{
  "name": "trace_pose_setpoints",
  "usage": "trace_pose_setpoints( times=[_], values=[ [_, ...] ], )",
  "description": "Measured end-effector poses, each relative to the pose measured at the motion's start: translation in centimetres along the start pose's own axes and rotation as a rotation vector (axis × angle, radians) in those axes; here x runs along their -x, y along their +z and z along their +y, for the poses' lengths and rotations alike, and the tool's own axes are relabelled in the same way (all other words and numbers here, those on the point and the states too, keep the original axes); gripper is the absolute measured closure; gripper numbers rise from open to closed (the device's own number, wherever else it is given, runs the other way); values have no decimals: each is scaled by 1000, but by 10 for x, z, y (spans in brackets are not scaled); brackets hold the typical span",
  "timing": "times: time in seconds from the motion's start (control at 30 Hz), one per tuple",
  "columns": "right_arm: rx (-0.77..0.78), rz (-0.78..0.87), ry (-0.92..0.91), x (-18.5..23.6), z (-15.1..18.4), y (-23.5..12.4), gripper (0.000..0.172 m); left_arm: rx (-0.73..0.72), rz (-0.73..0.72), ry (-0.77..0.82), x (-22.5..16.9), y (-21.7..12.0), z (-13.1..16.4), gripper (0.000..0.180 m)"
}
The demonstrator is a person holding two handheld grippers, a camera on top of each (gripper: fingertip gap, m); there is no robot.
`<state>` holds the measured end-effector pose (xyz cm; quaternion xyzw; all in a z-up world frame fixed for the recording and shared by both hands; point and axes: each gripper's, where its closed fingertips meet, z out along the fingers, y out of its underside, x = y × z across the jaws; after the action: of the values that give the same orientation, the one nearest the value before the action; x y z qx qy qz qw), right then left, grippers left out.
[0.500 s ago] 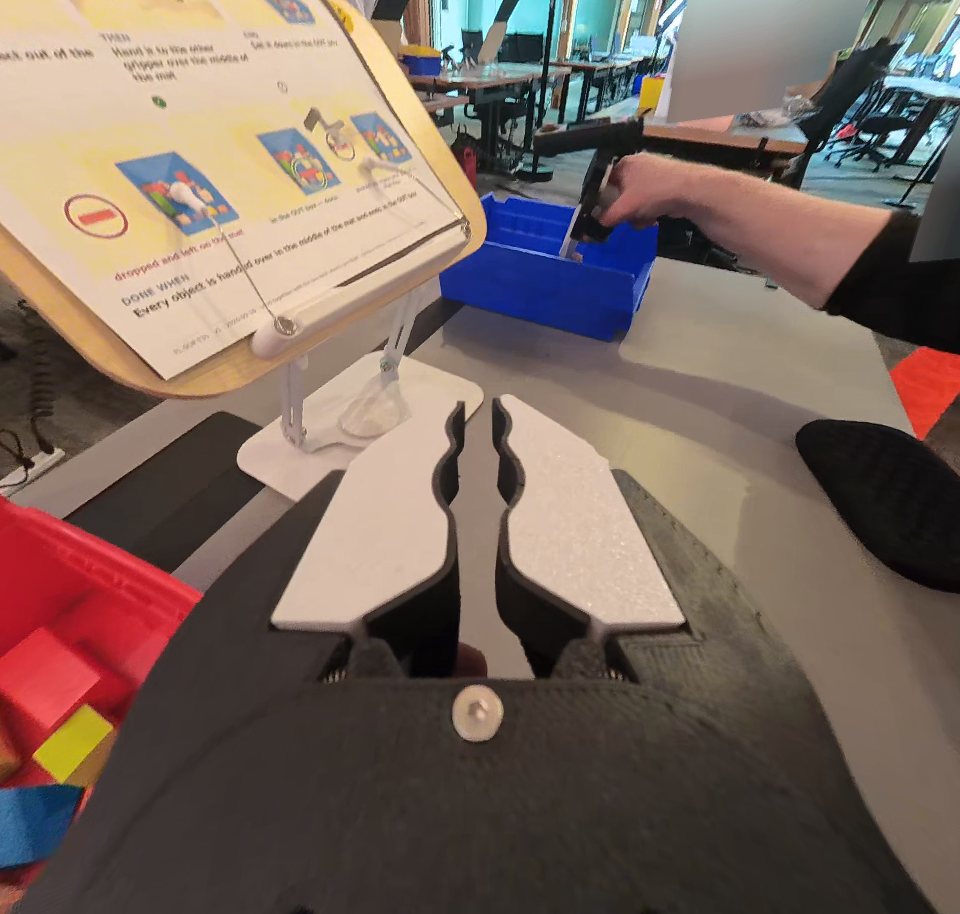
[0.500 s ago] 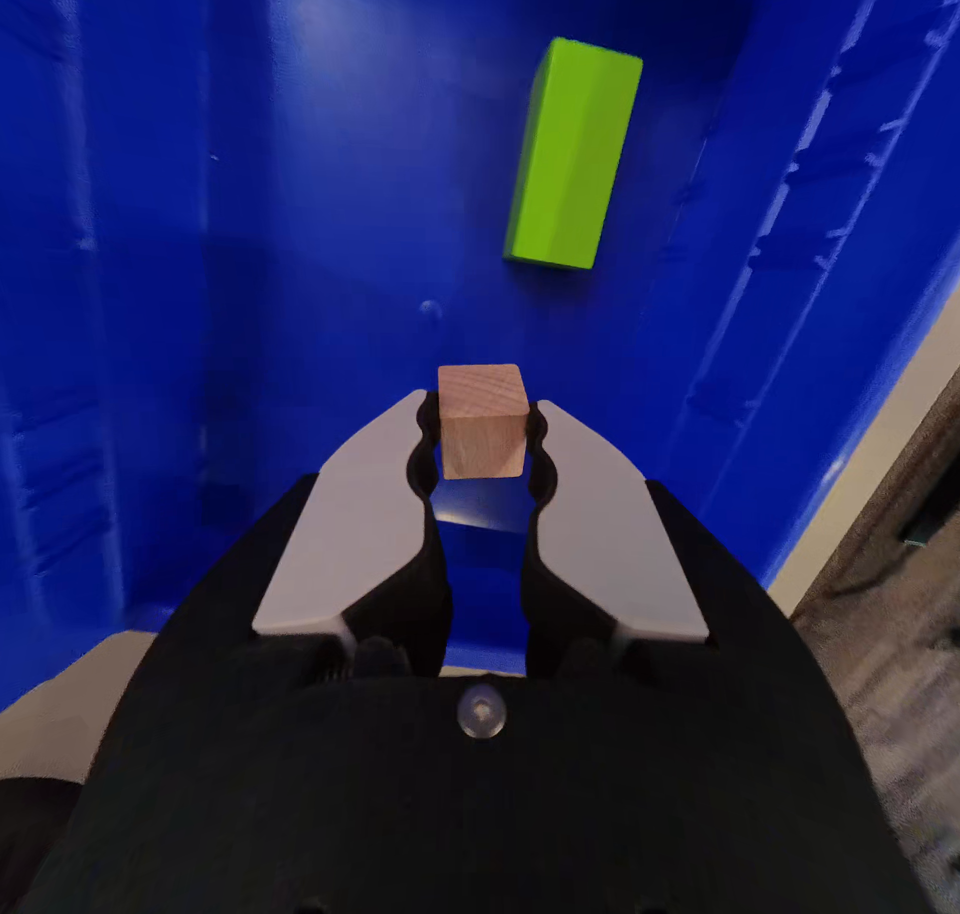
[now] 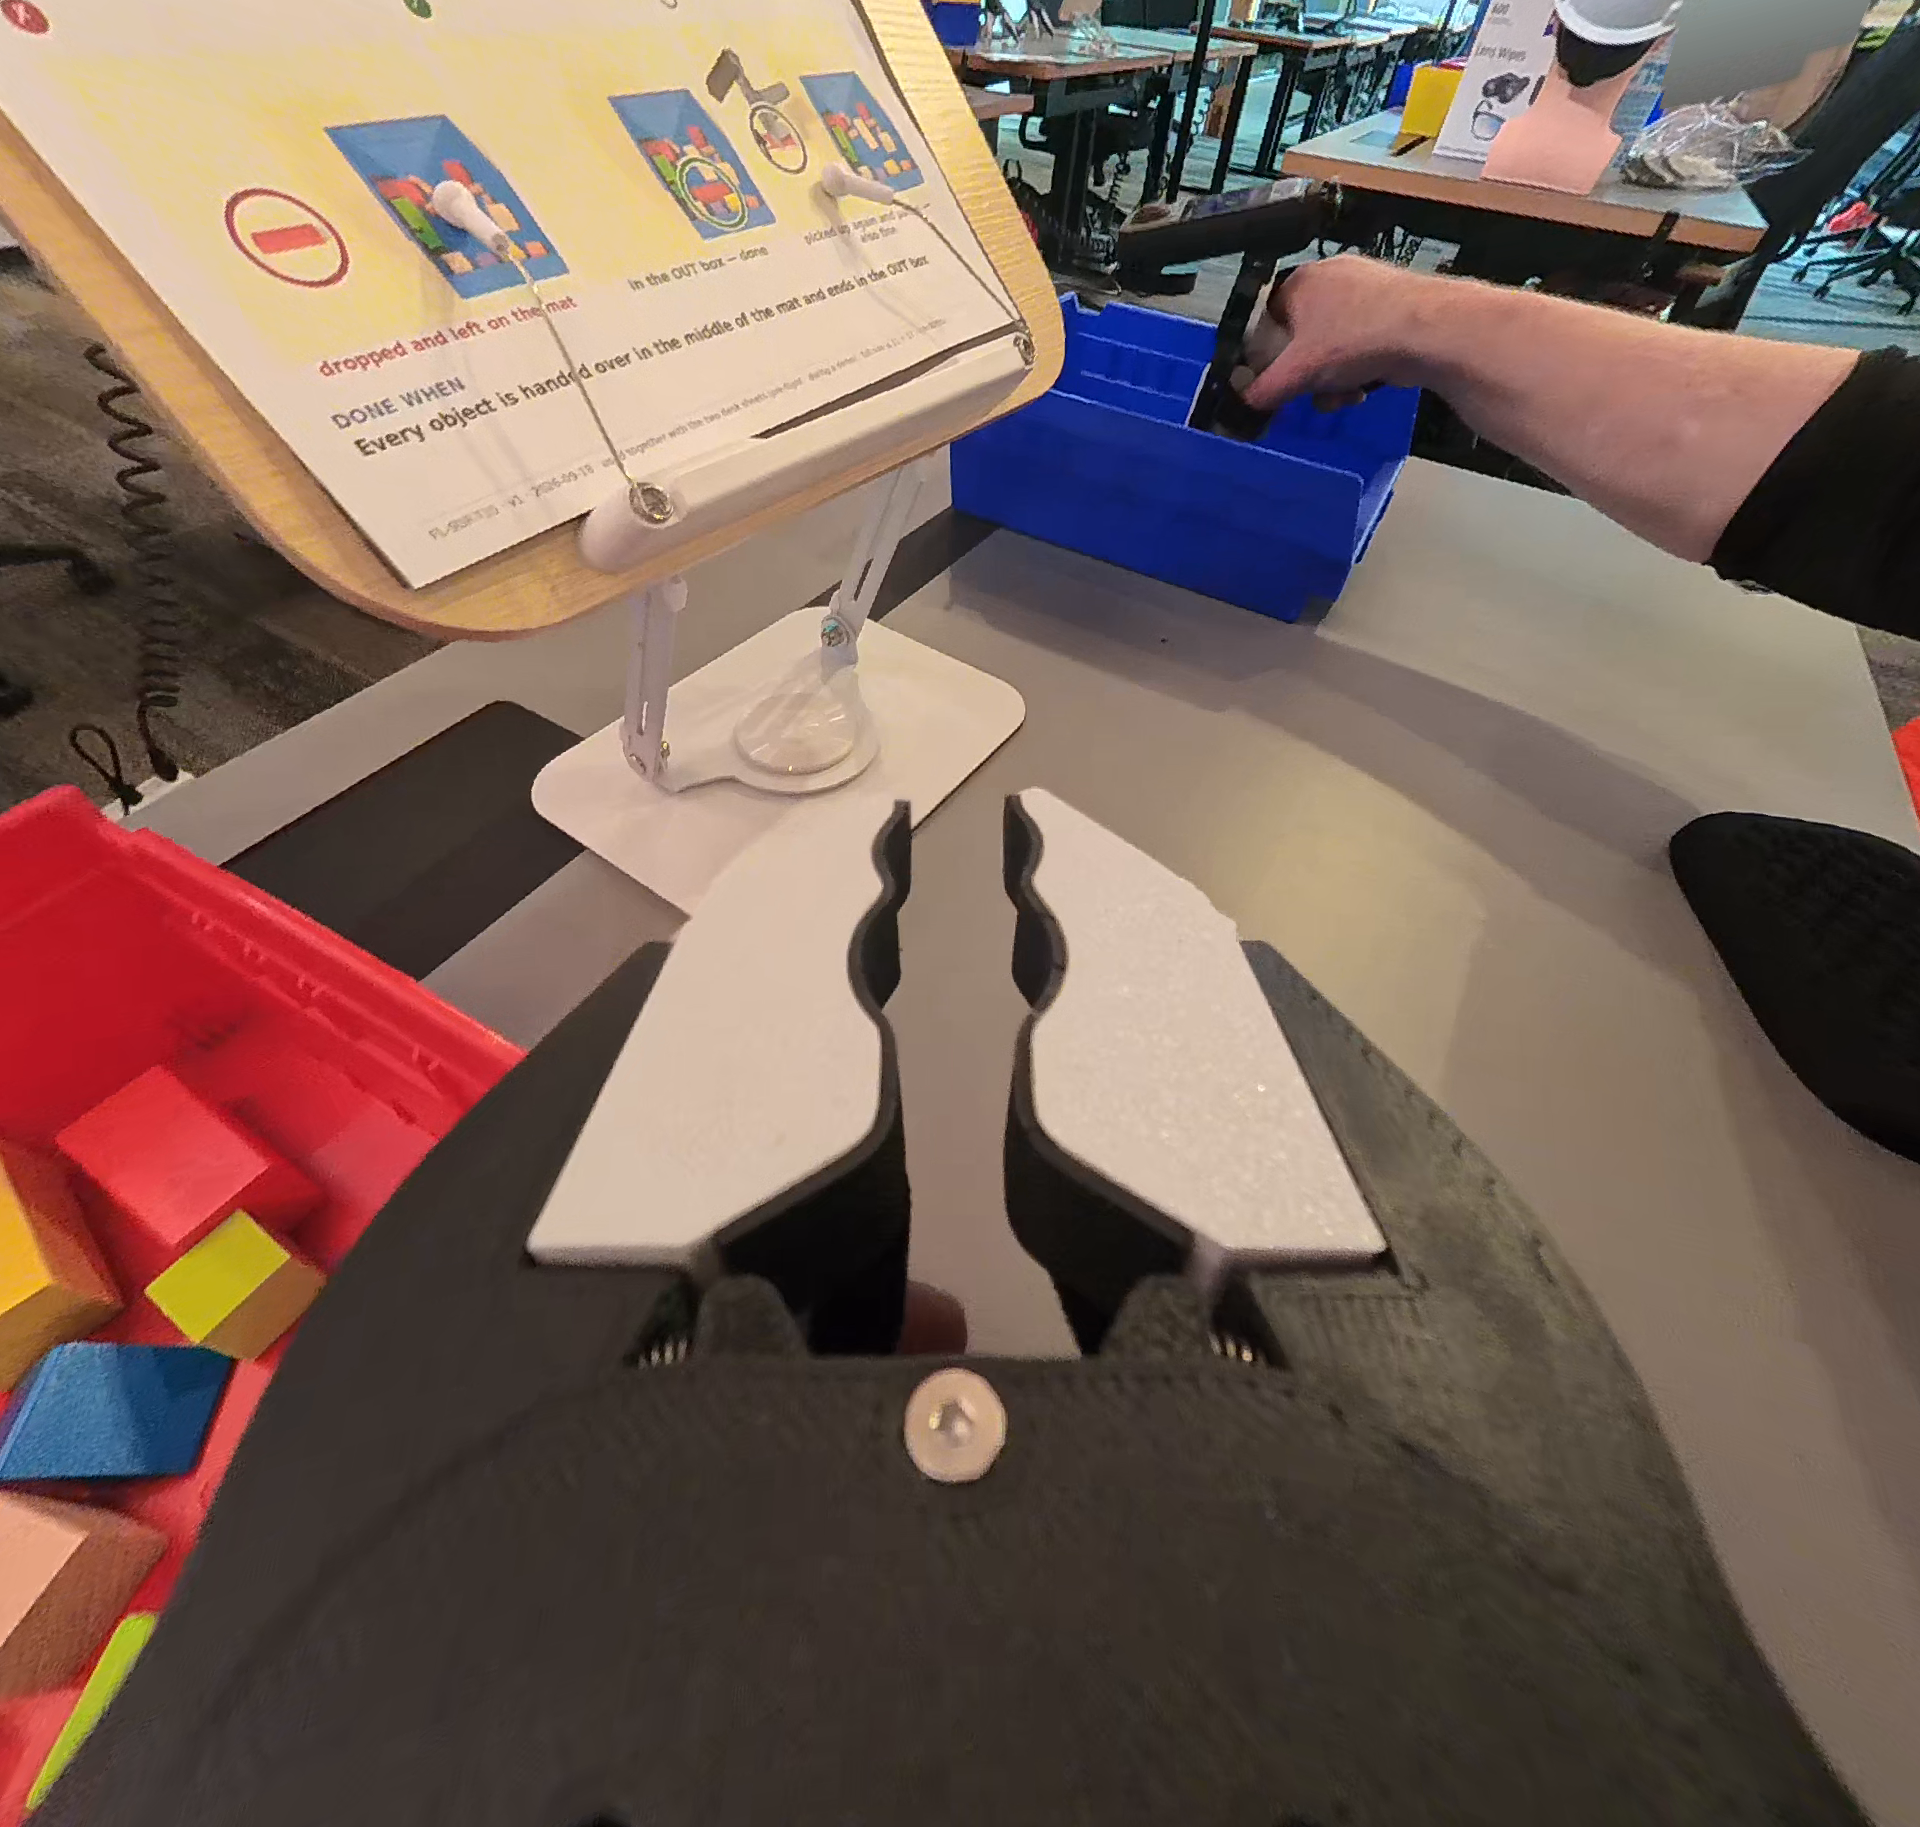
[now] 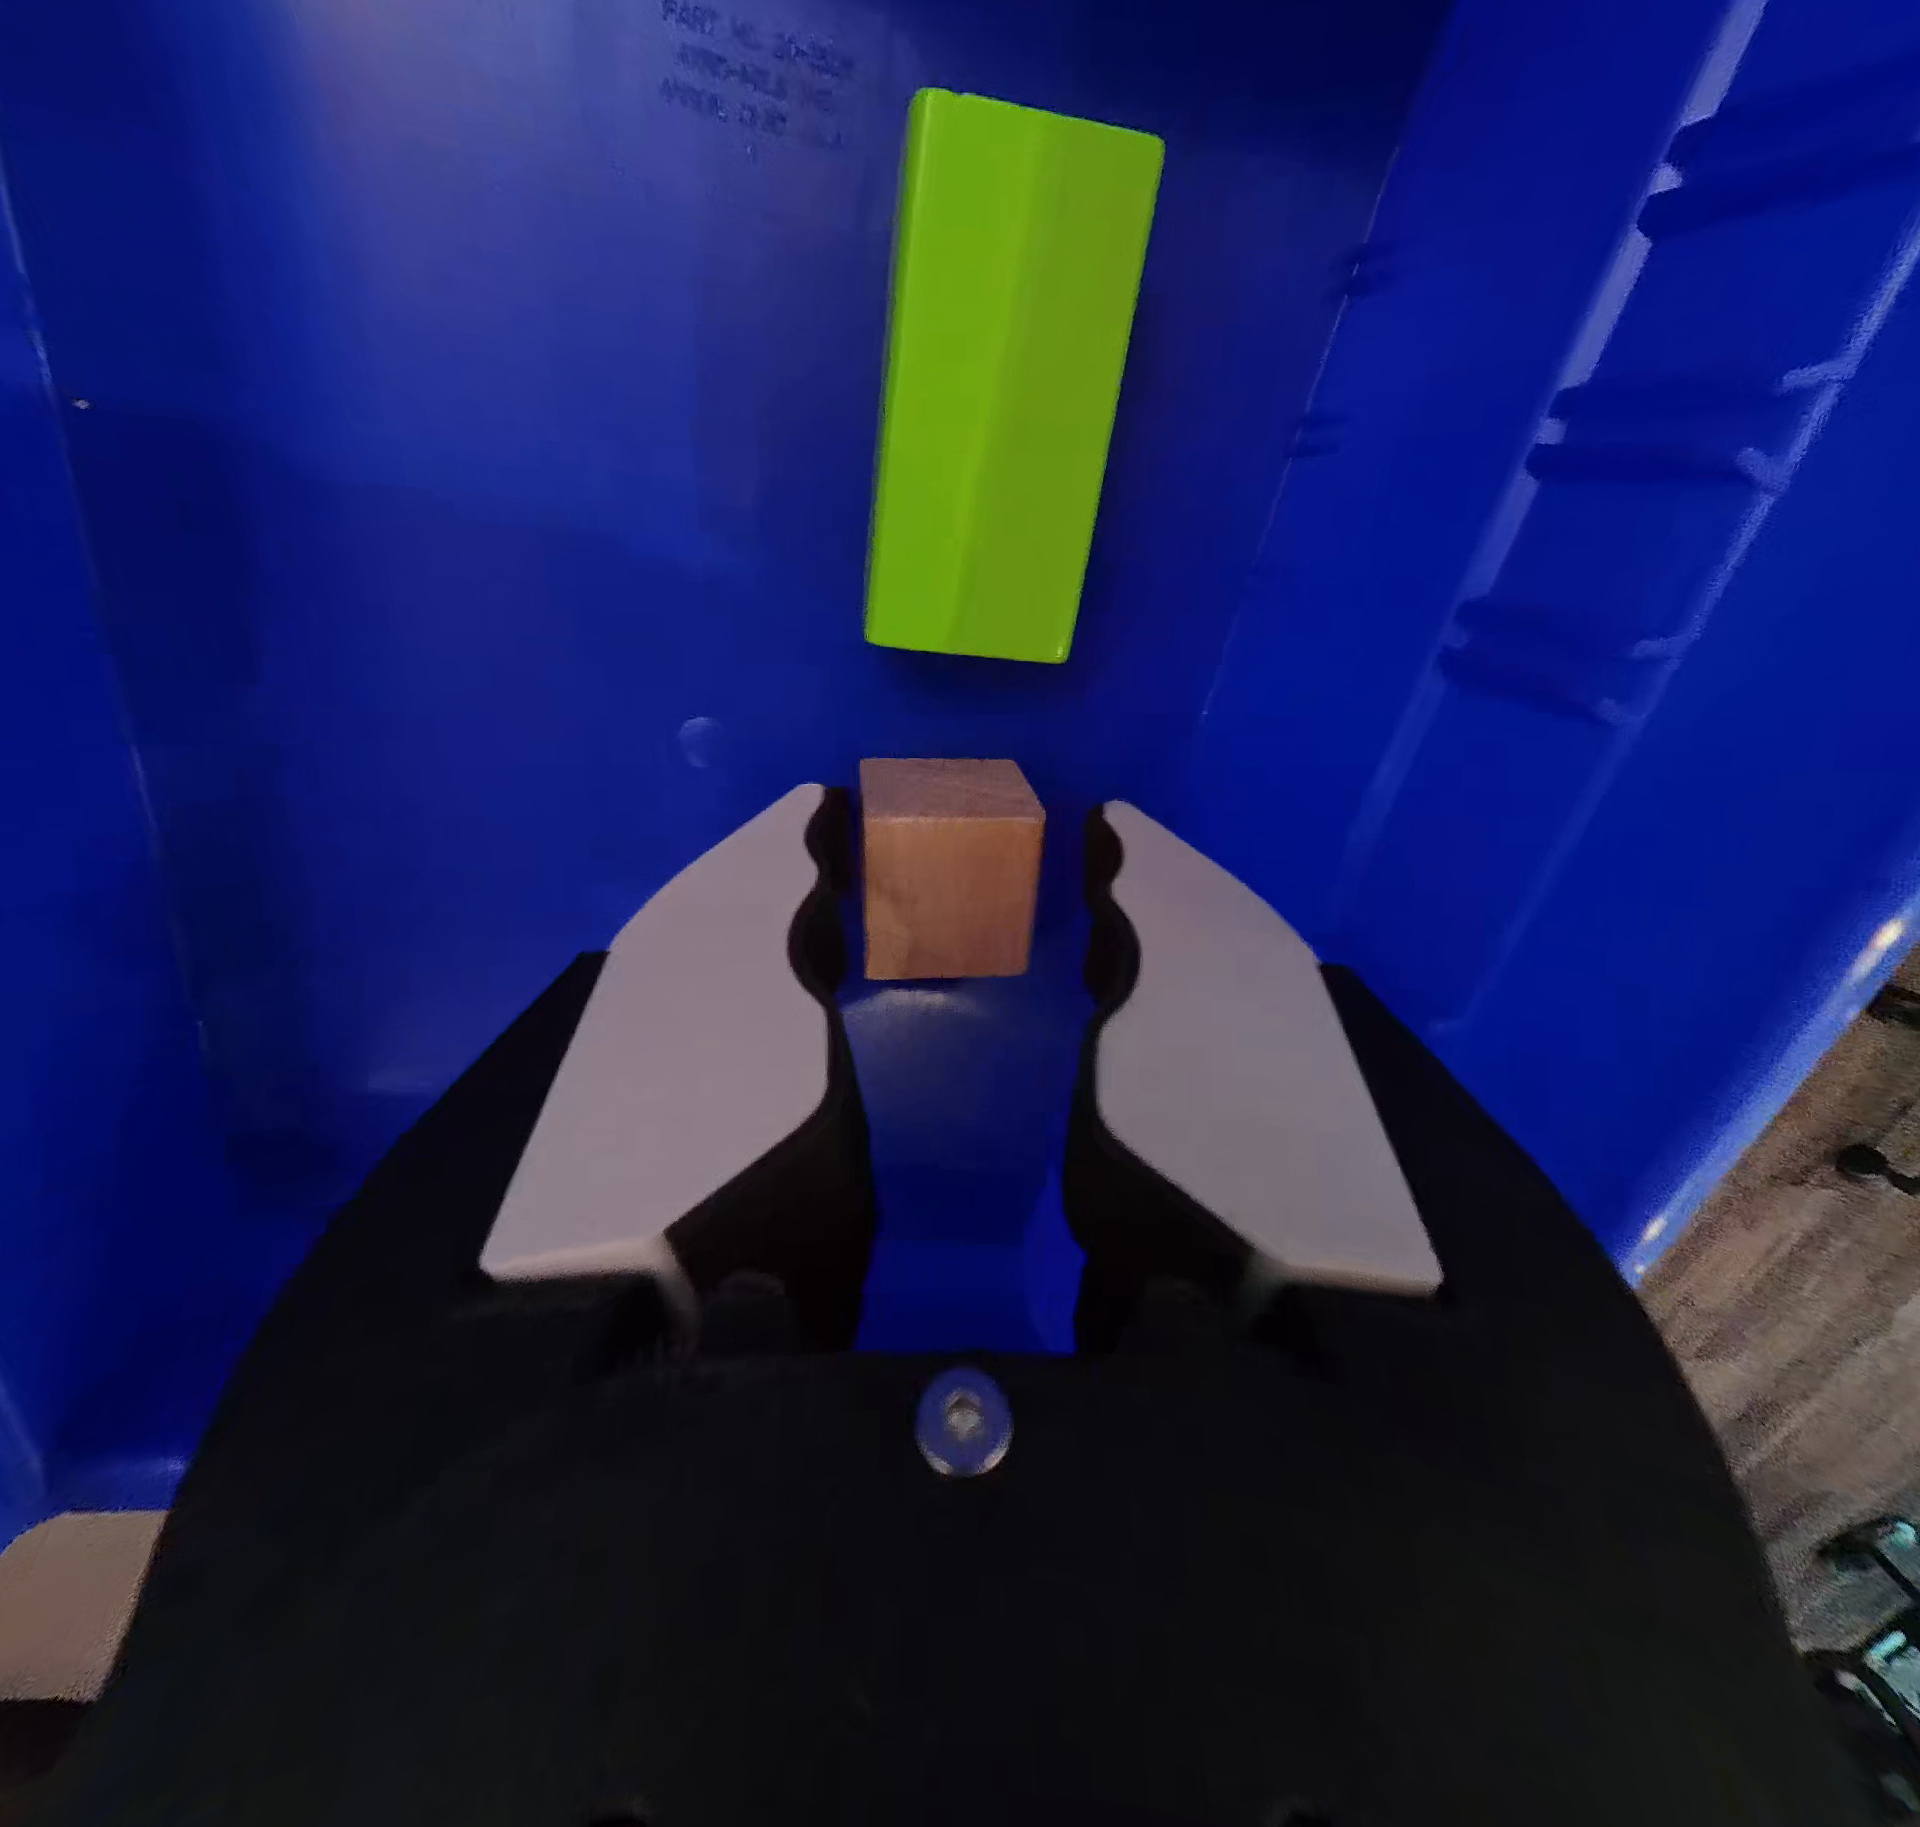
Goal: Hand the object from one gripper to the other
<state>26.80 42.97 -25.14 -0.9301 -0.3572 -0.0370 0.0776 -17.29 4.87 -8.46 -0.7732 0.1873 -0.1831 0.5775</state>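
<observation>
My right gripper (image 4: 954, 873) is deep inside the blue bin (image 4: 416, 427). Its jaws stand open around a small plain wooden cube (image 4: 951, 868) that rests on the bin floor, with a gap between each pad and the cube. A green block (image 4: 1013, 375) lies on the bin floor just beyond the cube. My left gripper (image 3: 954, 868) hovers over the grey table (image 3: 1455, 842), slightly open and empty. In the left wrist view the right gripper (image 3: 1231, 395), held by a hand, reaches into the blue bin (image 3: 1143, 489).
A red bin (image 3: 156, 946) with several coloured blocks sits at the left. A wooden stand (image 3: 727, 551) holding an instruction sheet rises behind on a white base (image 3: 935, 717). A black pad (image 3: 1829, 956) lies at the right. Desks stand in the background. There is about 60 centimeters between the tips of the two grippers. It is some 7 centimeters from my right tips to the green block (image 4: 1013, 375).
My right gripper's jaws opened and let go of the wooden cube, which now rests on the bin floor. My left gripper's jaws opened a little and it shifted slightly.
</observation>
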Motion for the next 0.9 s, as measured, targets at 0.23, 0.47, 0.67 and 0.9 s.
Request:
trace_pose_setpoints(
  times=[0.23,0.47,0.67,0.9],
  values=[
    [-215,79,-37,10,-13,-49,100,149,-123,22,32,-31,15,145],
    [-422,101,-140,62,-3,-108,107,677,-243,126,92,-41,97,131],
    [-458,85,-246,107,11,-120,109,914,-123,265,117,-29,146,133],
    [-488,80,-302,133,16,-129,110,1068,7,297,125,-25,177,151]
  ],
)
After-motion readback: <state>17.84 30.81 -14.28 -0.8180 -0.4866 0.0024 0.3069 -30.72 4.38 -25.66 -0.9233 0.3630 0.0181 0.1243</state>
